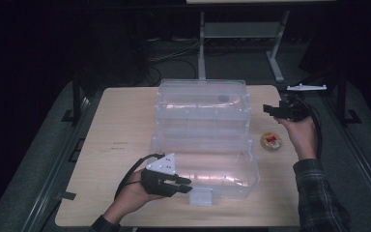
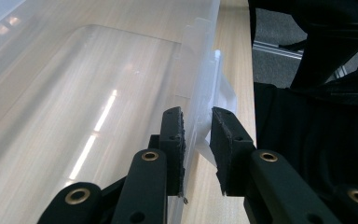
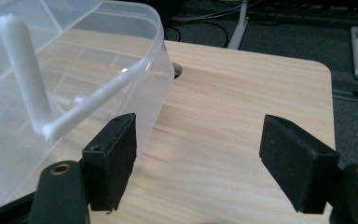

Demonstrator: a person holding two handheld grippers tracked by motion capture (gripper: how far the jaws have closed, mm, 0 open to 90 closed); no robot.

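High view: one clear plastic box (image 1: 205, 166) sits mid-table with its lid (image 1: 203, 99) swung open and lying behind it; the box's long axis runs left to right across the table (image 1: 121, 130). The left gripper (image 1: 186, 184) rests at the box's near front rim, beside the white latch (image 1: 202, 196). The right gripper (image 1: 269, 110) hovers off the lid's right end, apart from it, jaws pointing inward. One small round container (image 1: 271, 140) with a red item inside lies on the table right of the box, below the right hand. Two grippers, one box, one small container are counted.

Left gripper view: the left gripper (image 2: 196, 135) has its jaws drawn narrow on either side of the box's front wall (image 2: 193, 93), the pads pressing on the thin plastic; judged a grip on the rim.

Right gripper view: the right gripper (image 3: 198, 147) stands wide apart and holds nothing. The lid's corner (image 3: 161, 60) and white handle (image 3: 25, 70) lie to the left of its fingers, just past the left pad. Judged: the right hand is the nearer to the lid and must move leftward to take it.
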